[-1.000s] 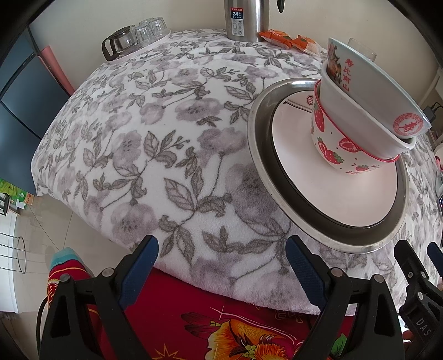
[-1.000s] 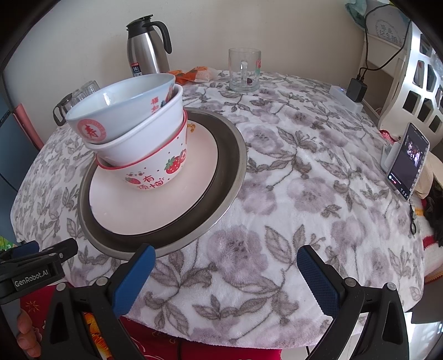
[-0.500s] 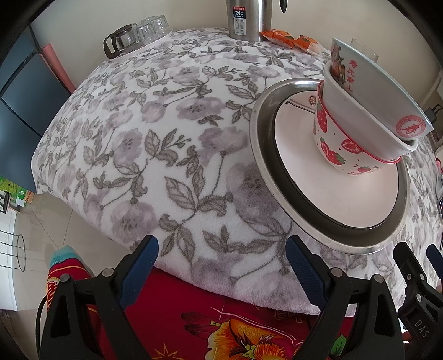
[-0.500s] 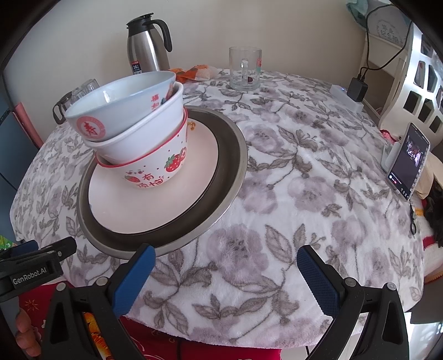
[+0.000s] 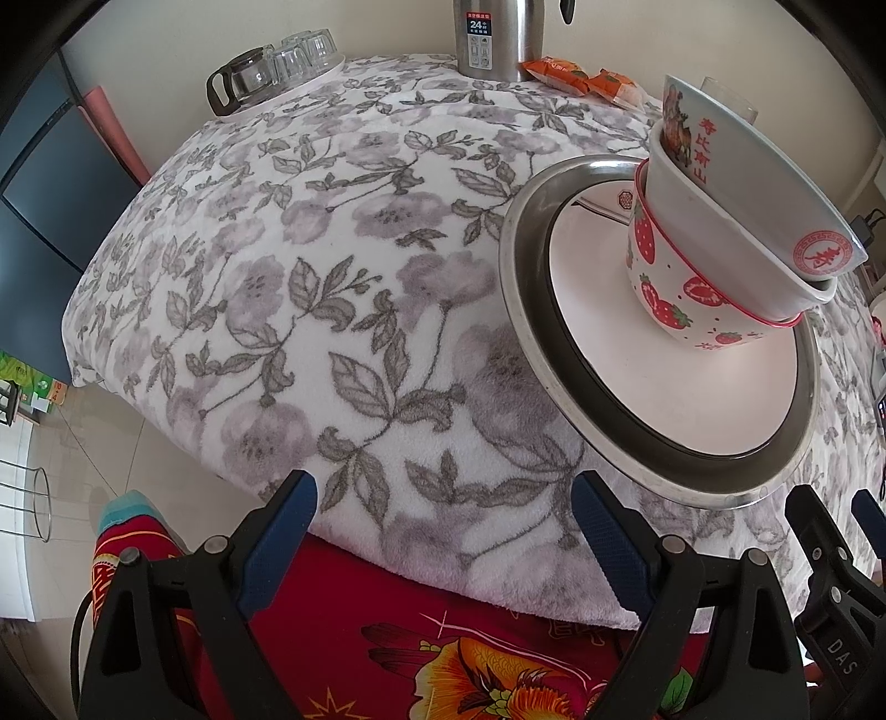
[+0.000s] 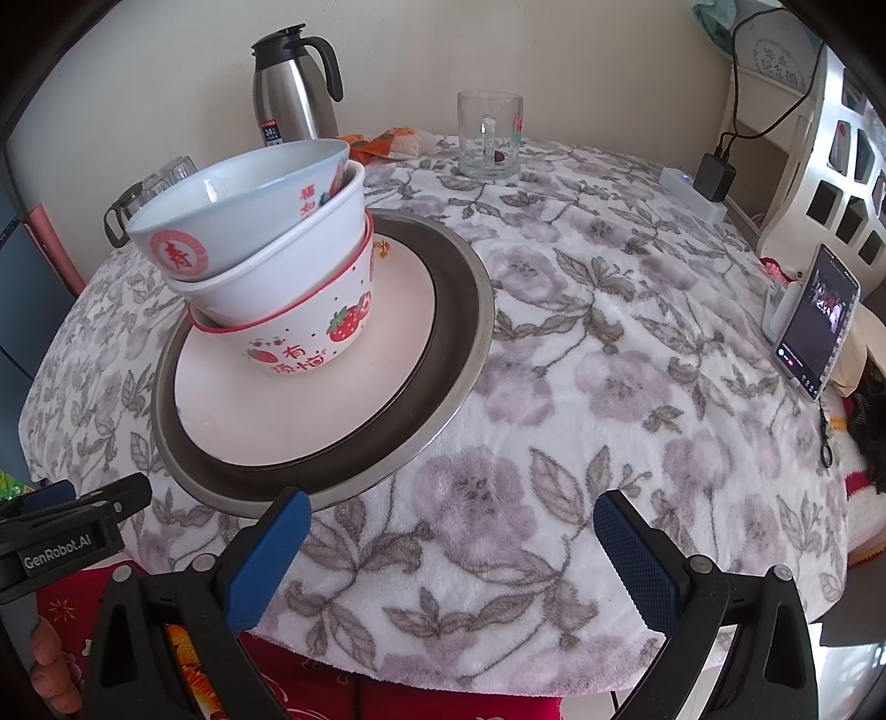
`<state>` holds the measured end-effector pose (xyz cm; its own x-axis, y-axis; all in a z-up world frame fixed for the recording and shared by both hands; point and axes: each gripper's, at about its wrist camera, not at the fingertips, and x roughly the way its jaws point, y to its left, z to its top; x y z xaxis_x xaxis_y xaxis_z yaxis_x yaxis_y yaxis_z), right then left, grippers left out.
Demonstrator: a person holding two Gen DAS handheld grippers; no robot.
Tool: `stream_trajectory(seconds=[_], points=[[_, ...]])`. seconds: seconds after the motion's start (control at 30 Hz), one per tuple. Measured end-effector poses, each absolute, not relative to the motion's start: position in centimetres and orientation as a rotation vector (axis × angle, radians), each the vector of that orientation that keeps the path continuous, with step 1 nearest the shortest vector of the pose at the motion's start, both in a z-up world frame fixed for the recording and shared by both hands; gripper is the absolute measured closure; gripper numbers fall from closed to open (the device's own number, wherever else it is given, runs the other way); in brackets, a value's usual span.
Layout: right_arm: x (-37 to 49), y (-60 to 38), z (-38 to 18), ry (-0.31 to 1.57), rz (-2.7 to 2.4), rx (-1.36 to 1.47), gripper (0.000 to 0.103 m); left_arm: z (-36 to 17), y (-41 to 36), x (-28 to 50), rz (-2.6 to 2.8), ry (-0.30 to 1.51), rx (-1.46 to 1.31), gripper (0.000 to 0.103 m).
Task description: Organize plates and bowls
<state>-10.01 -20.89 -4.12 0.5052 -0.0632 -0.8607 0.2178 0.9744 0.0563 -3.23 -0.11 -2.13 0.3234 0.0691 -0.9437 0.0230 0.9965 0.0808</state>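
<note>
In the left wrist view, the left gripper (image 5: 443, 531) stands wide open at 6 o'clock and holds nothing. Under it lies a red cloth (image 5: 443, 653) with a flower print. The table (image 5: 310, 288) carries a fleecy cover with grey and lilac flowers and fills the middle. At 3 o'clock the metal tray (image 5: 531, 343) lies on it, with a pale plate (image 5: 637, 354) inside. On the plate stands the strawberry bowl (image 5: 675, 299), with a white bowl (image 5: 736, 238) and a tilted light-blue bowl (image 5: 775, 188) nested in it. At 12 o'clock stands a steel thermos (image 5: 493, 39), and at 11 o'clock a glass pot (image 5: 243, 83) with small glasses. A tiled floor (image 5: 83, 459) shows at 8 o'clock.

In the right wrist view, the right gripper (image 6: 448, 548) at 6 o'clock is also spread wide, with nothing between its blue pads. The stacked bowls and tray lie at 10 o'clock. A glass mug (image 6: 490, 135) stands at 12 o'clock, a charger (image 6: 717, 177) at 2 o'clock, and a phone (image 6: 817, 321) leans at 3 o'clock. The wall (image 6: 581, 66) behind is cream.
</note>
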Motion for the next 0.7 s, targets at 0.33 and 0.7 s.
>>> stream_trajectory(seconds=[0.33, 0.7], points=[[-10.04, -20.90, -4.19, 1.029, -0.172, 0.165, 0.000, -2.14, -0.13, -3.23, 0.033, 1.243, 0.081, 0.010], [-10.05, -21.02, -4.23, 1.030, -0.173, 0.165, 0.000, -2.14, -0.07, -3.25, 0.031, 1.243, 0.082, 0.010]])
